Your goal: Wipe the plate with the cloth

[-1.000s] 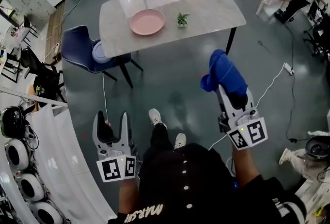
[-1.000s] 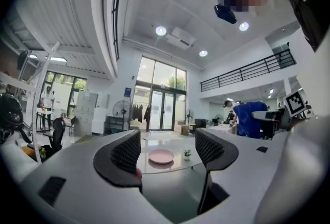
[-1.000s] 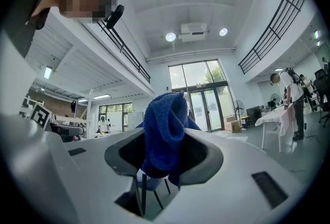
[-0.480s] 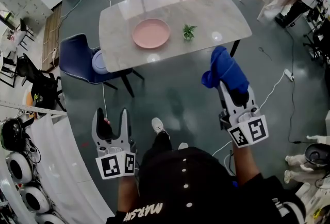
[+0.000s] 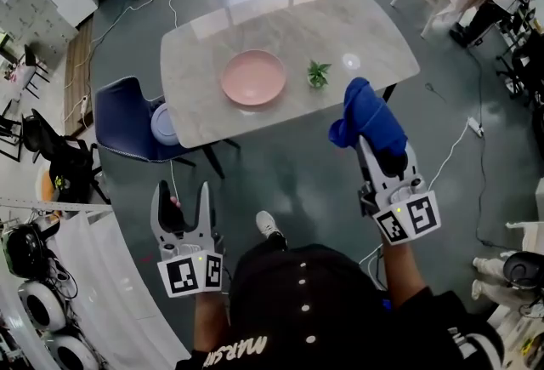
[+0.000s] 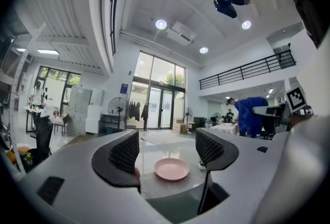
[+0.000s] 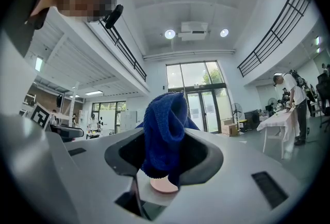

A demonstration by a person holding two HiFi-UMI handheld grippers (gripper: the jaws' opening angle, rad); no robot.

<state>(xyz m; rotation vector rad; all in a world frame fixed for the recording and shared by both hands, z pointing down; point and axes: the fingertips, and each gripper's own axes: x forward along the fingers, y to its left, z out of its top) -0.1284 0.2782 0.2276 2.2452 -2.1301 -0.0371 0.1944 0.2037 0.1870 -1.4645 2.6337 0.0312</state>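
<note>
Holding cloth (image 5: 367, 115) pinched in right gripper (image 5: 371, 139), centre right, ready to wipe, with left gripper (image 5: 182, 190) wide and empty, lower left, likely free to steady plate (image 5: 253, 77), upper centre.

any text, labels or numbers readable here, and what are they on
"MARSIN": white print, upside down, on the person's dark top; partly cut off at the frame edge, so the reading is uncertain.
Blue sign beside the glass doors: too small to read.
Cubes on the left tool and right tool: square marker patterns only, no words.
</note>
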